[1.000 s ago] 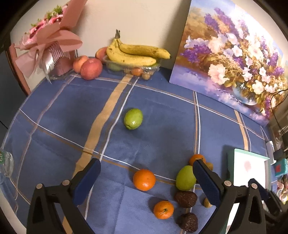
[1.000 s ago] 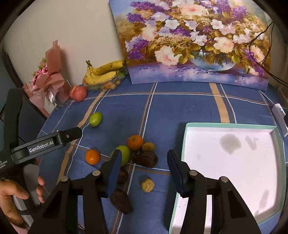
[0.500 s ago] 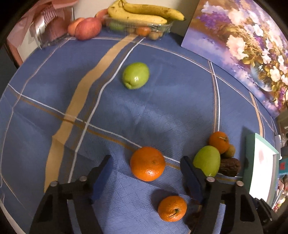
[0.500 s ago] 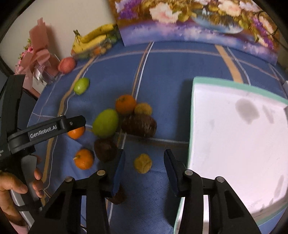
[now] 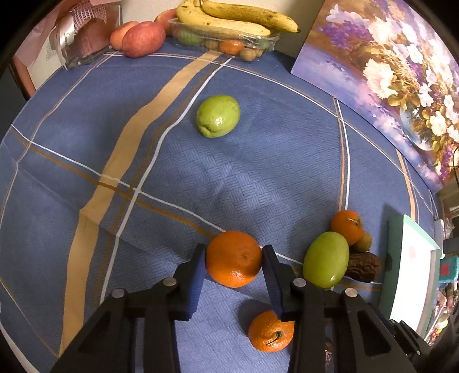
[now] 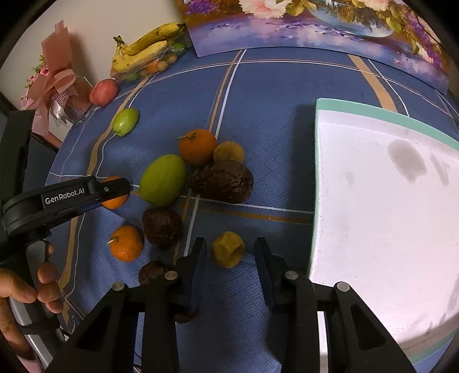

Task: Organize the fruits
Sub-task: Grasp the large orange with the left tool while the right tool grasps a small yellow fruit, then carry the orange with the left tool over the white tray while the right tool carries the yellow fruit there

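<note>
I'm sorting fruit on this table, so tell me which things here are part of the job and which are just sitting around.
Part of the job:
orange, gripped by the left gripper
small yellow fruit, between the right gripper fingers
green fruits
dark wrinkled fruits
white tray

Just lying about:
flower painting
pink gift bouquet
tablecloth

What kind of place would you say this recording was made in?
Probably a home dining table: a blue plaid tablecloth, a flower painting leaning on the wall, and bananas beside a pink gift bouquet.
</note>
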